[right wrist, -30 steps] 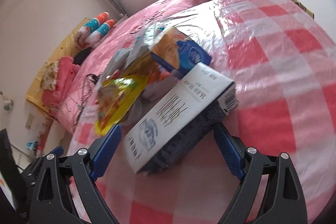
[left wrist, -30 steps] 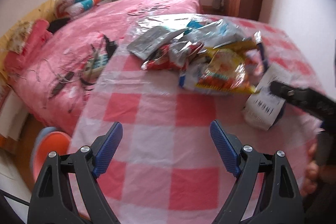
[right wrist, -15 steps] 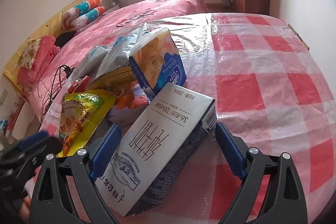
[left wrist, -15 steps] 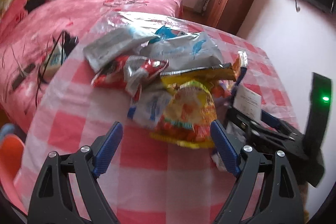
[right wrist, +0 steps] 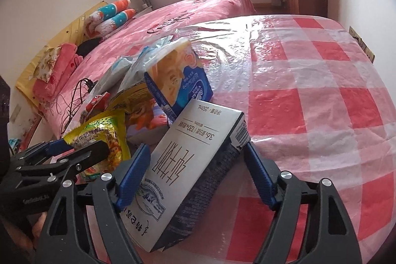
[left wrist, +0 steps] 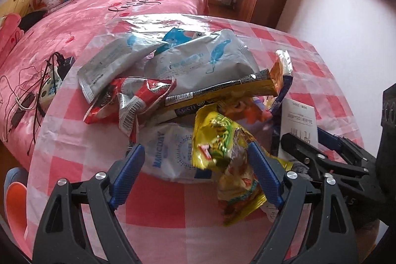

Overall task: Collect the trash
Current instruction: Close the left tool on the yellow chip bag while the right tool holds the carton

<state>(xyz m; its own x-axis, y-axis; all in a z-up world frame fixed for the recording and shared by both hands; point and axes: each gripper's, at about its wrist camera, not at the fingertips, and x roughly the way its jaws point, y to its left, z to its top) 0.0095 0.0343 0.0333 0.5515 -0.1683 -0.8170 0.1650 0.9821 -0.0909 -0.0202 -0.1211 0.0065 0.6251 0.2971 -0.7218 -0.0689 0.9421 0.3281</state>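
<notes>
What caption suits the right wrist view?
Right tool closing around a milk carton beside piled snack wrappers on a checked tablecloth.

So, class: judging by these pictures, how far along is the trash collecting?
Done: nothing looks collected; the wrappers are heaped on the checked table. In hand: the right gripper has been closing around the milk carton, one pad touching, no firm grip evident; the left gripper is open at the yellow packet. Left: the whole pile.

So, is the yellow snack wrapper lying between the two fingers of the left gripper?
Yes, the yellow snack wrapper sits in the gap of the left gripper, leaning against one blue pad.
</notes>
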